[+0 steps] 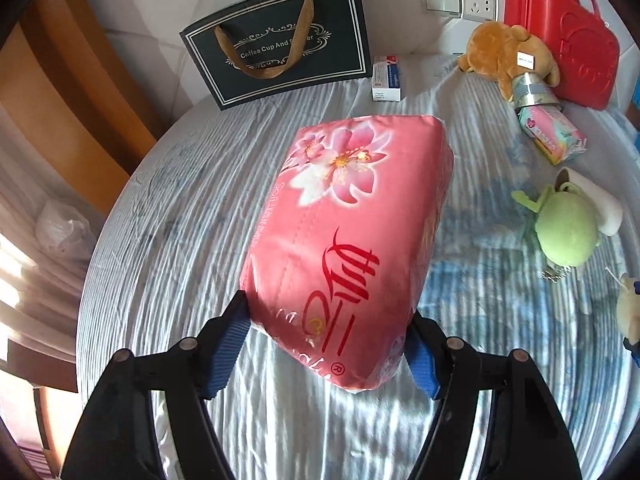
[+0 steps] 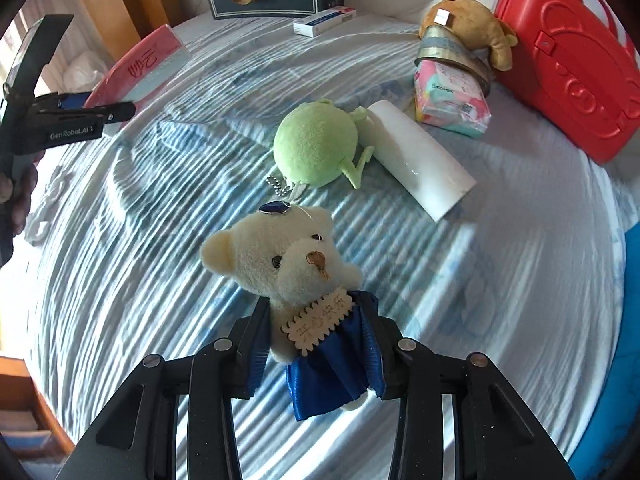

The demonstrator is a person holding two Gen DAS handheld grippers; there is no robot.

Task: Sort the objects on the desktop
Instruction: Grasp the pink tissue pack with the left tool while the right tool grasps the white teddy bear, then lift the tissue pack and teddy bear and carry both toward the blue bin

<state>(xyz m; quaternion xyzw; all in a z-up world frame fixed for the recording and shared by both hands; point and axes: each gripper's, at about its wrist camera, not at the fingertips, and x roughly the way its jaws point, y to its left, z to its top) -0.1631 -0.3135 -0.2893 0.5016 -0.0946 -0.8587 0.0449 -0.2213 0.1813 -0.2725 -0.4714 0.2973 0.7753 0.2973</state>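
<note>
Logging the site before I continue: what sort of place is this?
Probably a home bedroom: the work surface looks like a striped bedsheet, there is a wall socket, and plush toys like the cream bear lie about.

The pink tissue pack [image 1: 348,236] is wrapped in glossy, crinkled plastic film. The cream teddy bear [image 2: 296,276] is fuzzy plush with a shiny blue satin skirt and a matt wooden tag. The green toy [image 2: 316,146] is short-pile plush. The white tube [image 2: 416,156] looks smooth and glossy, the red case [image 2: 568,64] moulded shiny plastic, the bedsheet [image 2: 480,280] crinkled cloth
</note>
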